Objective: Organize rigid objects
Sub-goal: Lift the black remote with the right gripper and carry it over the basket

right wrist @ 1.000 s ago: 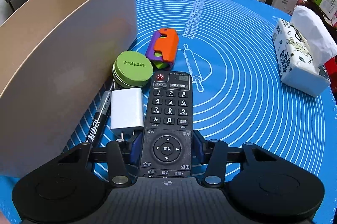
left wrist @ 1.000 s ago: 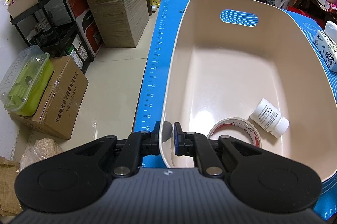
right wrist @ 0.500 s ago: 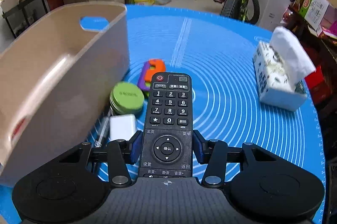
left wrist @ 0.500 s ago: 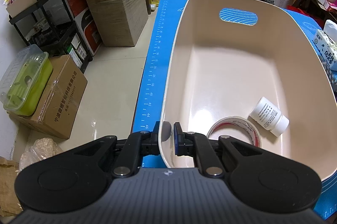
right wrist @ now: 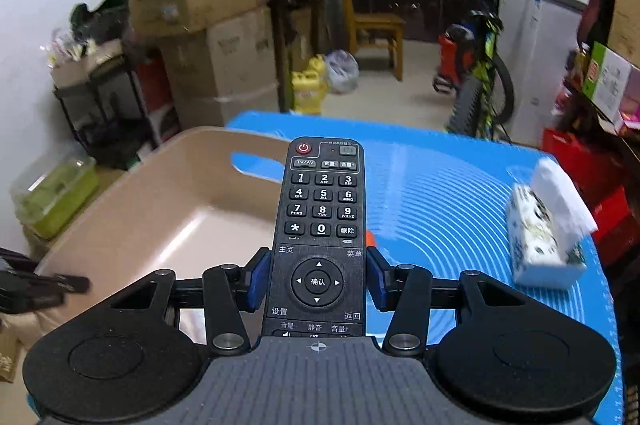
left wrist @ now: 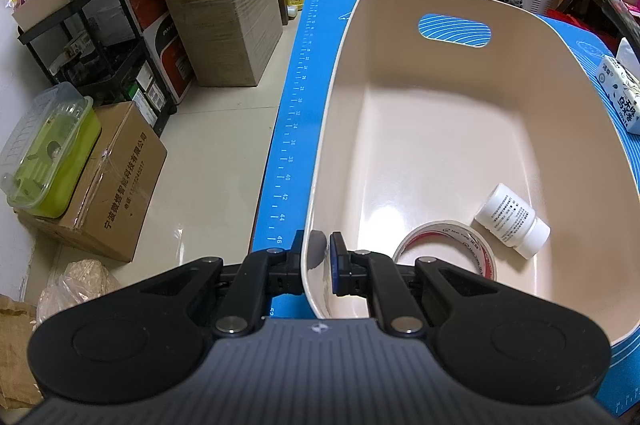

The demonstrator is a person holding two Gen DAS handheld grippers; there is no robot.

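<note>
The left tongs are clenched on the near wall of a beige tub, with 1 finger outside the rim and the other inside. The tub sits on a blue mat that covers the table, close to the mat's left edge with its printed ruler marks. Inside the tub, at the near end, lie a roll of clear tape with red print and a small white bottle on its side; the 2 lie just beside each other. The far wall of the tub has an oval handle cut-out through which the mat shows.

The right tongs are grasping a black remote control by its 2 long sides, near its lower half, with the blue pads pressed against it. The remote points forward, buttons up, and is lifted clear of the mat; its far end shows above the right rim of the tub. A small orange patch peeks out just right of the remote; what it is cannot be told. A tissue pack stands on the mat at the right, well apart from the tub. At the left edge of this view a blurred black part of the other tongs shows.
</note>
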